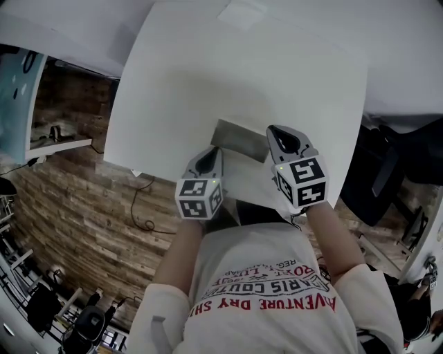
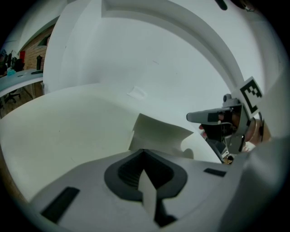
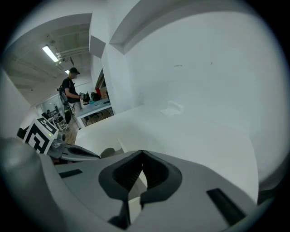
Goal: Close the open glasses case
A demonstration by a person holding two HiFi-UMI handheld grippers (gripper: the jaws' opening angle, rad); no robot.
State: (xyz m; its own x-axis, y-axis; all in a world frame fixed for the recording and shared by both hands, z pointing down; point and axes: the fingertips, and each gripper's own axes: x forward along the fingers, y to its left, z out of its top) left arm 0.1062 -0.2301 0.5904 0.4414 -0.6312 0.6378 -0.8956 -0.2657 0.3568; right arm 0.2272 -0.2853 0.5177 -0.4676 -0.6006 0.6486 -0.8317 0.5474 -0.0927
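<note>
The glasses case (image 1: 240, 140) lies near the table's front edge, between my two grippers; its grey panel faces up. In the left gripper view the case (image 2: 159, 132) shows as a pale folded shape with a raised flap, just beyond the jaws. My left gripper (image 1: 210, 158) sits at the case's near-left corner and my right gripper (image 1: 280, 137) at its right end. Both have their jaw tips together, with nothing held. The left gripper (image 2: 144, 152) sees the right gripper (image 2: 213, 117) across the case. Only a small part of the case (image 3: 108, 152) appears in the right gripper (image 3: 142, 155) view.
The white table (image 1: 235, 69) stretches away from me, with a flat pale sheet (image 1: 241, 12) at its far edge. Wooden floor (image 1: 83, 207) lies to the left, below the table edge. A person (image 3: 69, 89) stands at a distant desk.
</note>
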